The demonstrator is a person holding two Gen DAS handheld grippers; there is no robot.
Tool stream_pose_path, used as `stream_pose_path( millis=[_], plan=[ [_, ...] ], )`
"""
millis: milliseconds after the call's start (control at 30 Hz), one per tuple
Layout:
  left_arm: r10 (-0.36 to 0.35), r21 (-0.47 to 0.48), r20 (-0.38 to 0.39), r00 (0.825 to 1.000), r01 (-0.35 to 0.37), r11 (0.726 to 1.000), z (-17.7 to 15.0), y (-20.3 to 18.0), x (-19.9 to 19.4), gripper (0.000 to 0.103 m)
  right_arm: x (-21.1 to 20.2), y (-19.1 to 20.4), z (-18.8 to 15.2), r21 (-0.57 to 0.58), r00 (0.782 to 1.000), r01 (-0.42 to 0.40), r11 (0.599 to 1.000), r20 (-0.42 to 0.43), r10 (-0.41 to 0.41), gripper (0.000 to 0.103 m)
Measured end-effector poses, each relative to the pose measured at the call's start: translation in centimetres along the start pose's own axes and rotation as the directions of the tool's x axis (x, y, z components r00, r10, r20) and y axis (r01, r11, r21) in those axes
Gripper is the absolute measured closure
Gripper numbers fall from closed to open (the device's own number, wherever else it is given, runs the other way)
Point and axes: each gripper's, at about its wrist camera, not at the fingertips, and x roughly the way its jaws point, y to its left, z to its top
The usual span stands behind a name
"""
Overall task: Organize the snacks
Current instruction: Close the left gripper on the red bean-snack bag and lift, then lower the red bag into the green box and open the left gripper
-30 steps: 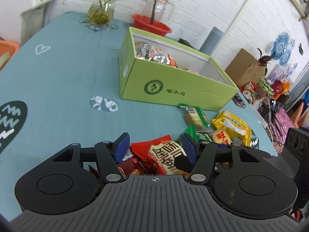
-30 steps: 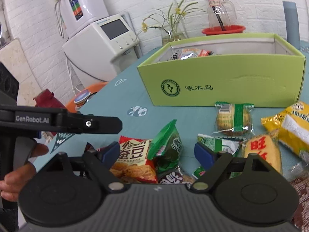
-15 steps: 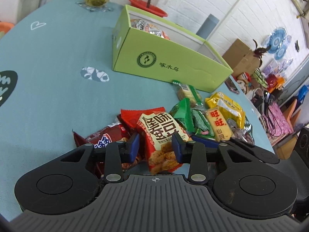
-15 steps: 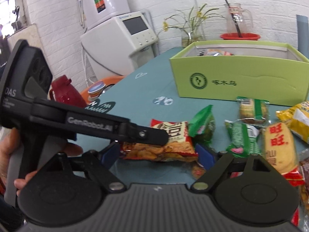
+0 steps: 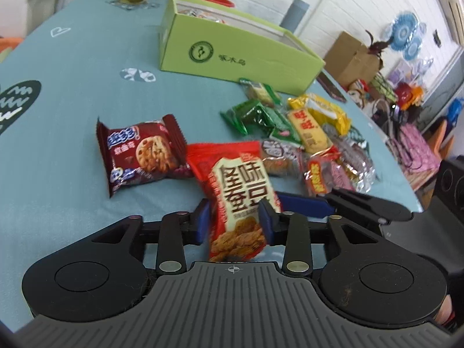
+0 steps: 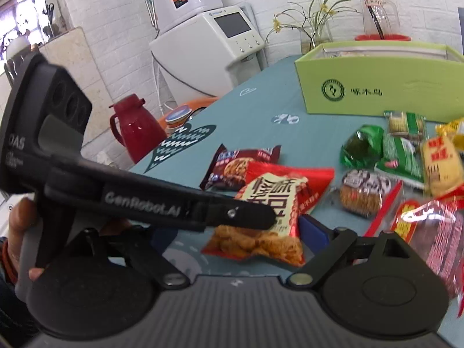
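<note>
Packet [image 5: 240, 191], red, lower centre of the left wrist view, between the left gripper [image 5: 234, 222] pads; jaws narrow, opening, grip uncertain. Light, crinkly, slippery film, brittle contents: pinch a sealed edge. Right gripper [image 6: 240, 239] wide, empty. Box [image 5: 232, 49] upper centre.

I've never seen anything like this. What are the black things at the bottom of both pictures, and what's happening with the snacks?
There is no robot here: a person holds a two-fingered grabber in each hand, each with a camera looking along its fingers. One picture is from the left gripper, the other from the right gripper. Snack packets lie scattered on a teal tablecloth before a green box that holds some already. The left gripper has a red snack packet between its blue pads, its jaws opening. The right gripper is open and holds nothing.
</note>
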Motion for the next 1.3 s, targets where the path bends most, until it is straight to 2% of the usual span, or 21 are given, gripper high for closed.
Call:
stream_pose_path(
  millis=[33,67,200,267,300,400,600,800,1133,1300],
  plan=[
    [0.026,-0.001,0.01,1.0,-0.026,1.0,-0.2,0.0,0.0,0.069,0.1,-0.1,-0.1,-0.007,1.0,0.021,1.0,0.001,-0.021,0.015],
    [0.034,-0.002,0.019,0.999,-0.034,0.999,-0.2,0.0,0.0,0.066,0.2,-0.2,-0.2,-0.008,0.999,0.031,0.999,0.004,-0.031,0.015],
    [0.018,-0.027,0.017,1.0,-0.017,0.999,0.0,0.3,0.5,0.066,0.9,-0.3,0.2,-0.024,0.999,0.04,0.999,0.014,-0.04,0.018],
    [-0.016,-0.044,-0.001,1.0,0.016,0.999,0.0,0.6,0.9,0.073,1.6,-0.3,0.2,-0.035,0.999,0.043,0.998,-0.002,-0.043,0.028],
    [-0.035,-0.062,-0.005,0.999,0.034,0.997,-0.1,0.8,1.0,0.081,1.8,-0.2,0.1,-0.047,0.998,0.055,0.997,0.001,-0.055,0.031],
    [-0.025,-0.051,0.005,1.0,0.025,0.998,0.0,0.2,0.6,0.086,1.0,0.6,0.0,-0.097,0.996,0.083,0.992,0.027,-0.081,0.041],
    [-0.018,0.03,0.048,0.999,0.016,0.999,4.0,-3.0,0.6,0.086,-0.8,-1.3,2.9,-0.068,0.988,0.122,0.99,0.107,-0.114,0.041],
    [-0.039,0.092,0.083,0.996,0.032,0.995,7.4,-5.6,1.5,0.086,-2.4,-3.7,5.7,-0.043,0.976,0.161,0.986,0.157,-0.153,0.041],
    [-0.039,0.1,0.065,0.997,0.033,0.994,9.9,-6.5,4.0,0.086,-2.0,-6.5,7.6,-0.015,0.975,0.169,0.986,0.151,-0.165,0.041],
    [-0.074,0.159,0.117,0.99,0.055,0.986,15.3,-8.6,5.5,0.085,-2.7,-9.4,12.3,-0.04,0.957,0.217,0.975,0.208,-0.204,0.041]
  ],
)
